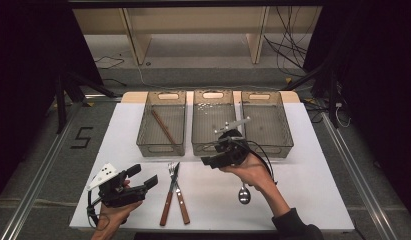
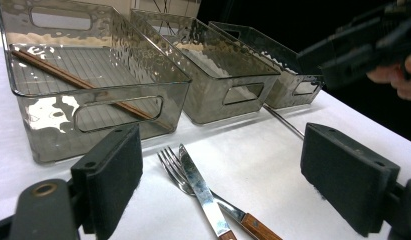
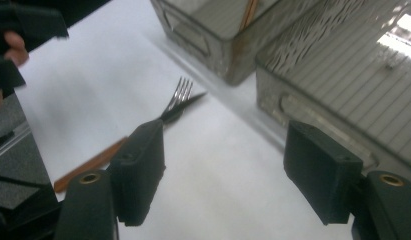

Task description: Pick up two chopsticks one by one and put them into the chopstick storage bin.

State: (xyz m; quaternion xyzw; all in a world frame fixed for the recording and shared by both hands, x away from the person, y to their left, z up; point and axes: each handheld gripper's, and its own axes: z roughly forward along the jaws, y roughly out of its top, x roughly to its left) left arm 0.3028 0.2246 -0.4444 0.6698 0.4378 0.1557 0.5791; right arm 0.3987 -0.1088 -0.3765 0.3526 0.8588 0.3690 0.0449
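Reaching toward the cutlery, the right tongs (image 1: 209, 161) are spread wide w/ nothing between the jaws, hovering just right of the fork (image 1: 171, 192) and knife (image 1: 179, 192), which lie crossed on the white table (image 1: 313, 175) between both tongs. Left tongs (image 1: 143, 176) also spread, empty, just left of the pair. Fork & knife look stiff and light, w/ slick metal blades; best taken by the wooden handles, prob. one at a time since they overlap. A spoon (image 1: 243, 194) lies below the right tongs, near the wrist. High view shows the spoon's bowl and all three bins; left gripper view shows the chopstick (image 2: 83, 82) in the nearest bin (image 2: 93, 75) up close and a thin metal shaft, prob. the spoon's handle.
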